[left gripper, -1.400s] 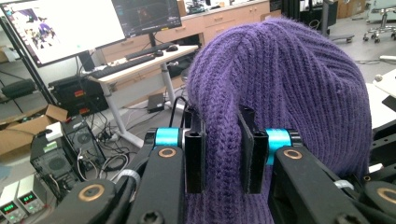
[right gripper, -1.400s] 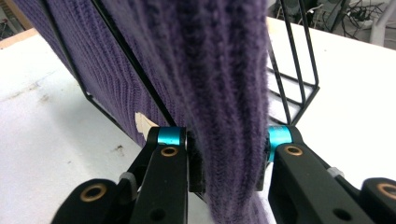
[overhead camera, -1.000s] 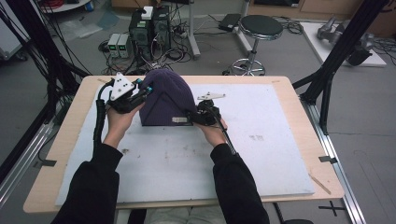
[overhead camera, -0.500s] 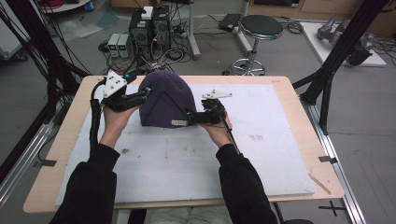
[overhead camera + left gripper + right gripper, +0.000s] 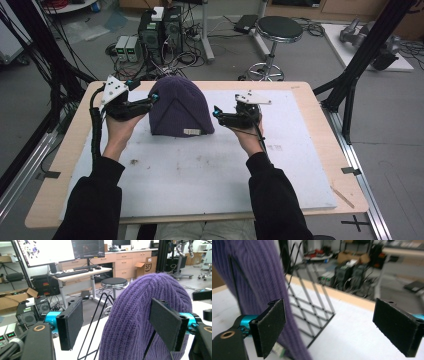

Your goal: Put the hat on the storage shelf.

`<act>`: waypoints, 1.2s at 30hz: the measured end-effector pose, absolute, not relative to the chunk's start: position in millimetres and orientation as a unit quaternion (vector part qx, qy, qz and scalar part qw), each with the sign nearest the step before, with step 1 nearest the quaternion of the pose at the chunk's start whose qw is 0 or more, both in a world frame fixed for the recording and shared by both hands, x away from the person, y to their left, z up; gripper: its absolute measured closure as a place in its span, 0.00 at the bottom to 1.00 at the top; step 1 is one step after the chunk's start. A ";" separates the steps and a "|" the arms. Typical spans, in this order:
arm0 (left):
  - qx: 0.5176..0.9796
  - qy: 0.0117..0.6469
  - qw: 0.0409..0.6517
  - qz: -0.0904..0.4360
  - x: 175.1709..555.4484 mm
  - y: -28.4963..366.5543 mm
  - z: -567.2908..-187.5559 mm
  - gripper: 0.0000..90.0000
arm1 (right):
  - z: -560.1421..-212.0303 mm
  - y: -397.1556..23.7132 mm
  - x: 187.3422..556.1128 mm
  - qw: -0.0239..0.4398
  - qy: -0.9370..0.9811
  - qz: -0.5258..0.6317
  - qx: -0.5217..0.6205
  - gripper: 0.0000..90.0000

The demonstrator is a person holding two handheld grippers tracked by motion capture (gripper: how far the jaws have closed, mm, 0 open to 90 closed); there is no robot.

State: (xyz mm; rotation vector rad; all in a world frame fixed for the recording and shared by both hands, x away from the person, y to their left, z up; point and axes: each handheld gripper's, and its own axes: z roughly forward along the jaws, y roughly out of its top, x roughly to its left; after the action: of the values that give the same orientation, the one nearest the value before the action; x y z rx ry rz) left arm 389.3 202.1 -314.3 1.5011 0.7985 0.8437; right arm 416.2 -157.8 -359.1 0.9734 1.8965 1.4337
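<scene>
A purple knit beanie (image 5: 180, 107) stands pulled over a black wire stand (image 5: 312, 302) at the back of the white mat (image 5: 200, 170). My left gripper (image 5: 152, 99) is at the hat's upper left side. Its jaws have just been opening and are open. In the left gripper view the beanie (image 5: 140, 315) rises just beyond the gripper (image 5: 118, 325), and no pad presses on it. My right gripper (image 5: 217, 112) hovers a little right of the hat, apart from it. Its jaws have also just been opening. In the right gripper view the gripper (image 5: 334, 327) is open on nothing, with the beanie (image 5: 254, 277) at the left.
A small pale label (image 5: 190, 132) sits on the hat's lower hem. Past the wooden table's far edge (image 5: 300, 85) are a stool (image 5: 277, 30) and computer boxes (image 5: 160, 30) with cables. Black frame posts (image 5: 370, 55) flank the table.
The right gripper has let go of the hat's lower right edge and drawn back to the right and upward. The left gripper has opened at the hat's left side, staying about where it was.
</scene>
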 end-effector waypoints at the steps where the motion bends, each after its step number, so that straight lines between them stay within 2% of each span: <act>1: 0.641 0.343 0.583 0.362 388.3 202.1 -314.3 0.30 | -356.7 -161.7 414.8 0.288 0.702 0.540 0.365 0.12; 5: 0.641 0.341 0.583 0.366 383.3 202.1 -311.9 0.25 | -347.5 -178.3 408.7 0.306 0.677 0.558 0.371 0.12; 19: 0.632 0.325 0.590 0.383 364.3 206.3 -308.2 0.23 | -326.2 -236.8 373.8 0.358 0.616 0.594 0.375 0.12; 36: 0.618 0.326 0.595 0.397 335.1 220.8 -307.6 0.21 | -328.4 -294.1 343.0 0.394 0.575 0.596 0.399 0.12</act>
State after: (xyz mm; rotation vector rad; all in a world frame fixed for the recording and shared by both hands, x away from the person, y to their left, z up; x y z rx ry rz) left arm 335.1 220.8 -307.6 1.4350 0.7565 0.9219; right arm 343.0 -294.1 -328.4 1.0135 1.4595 1.5110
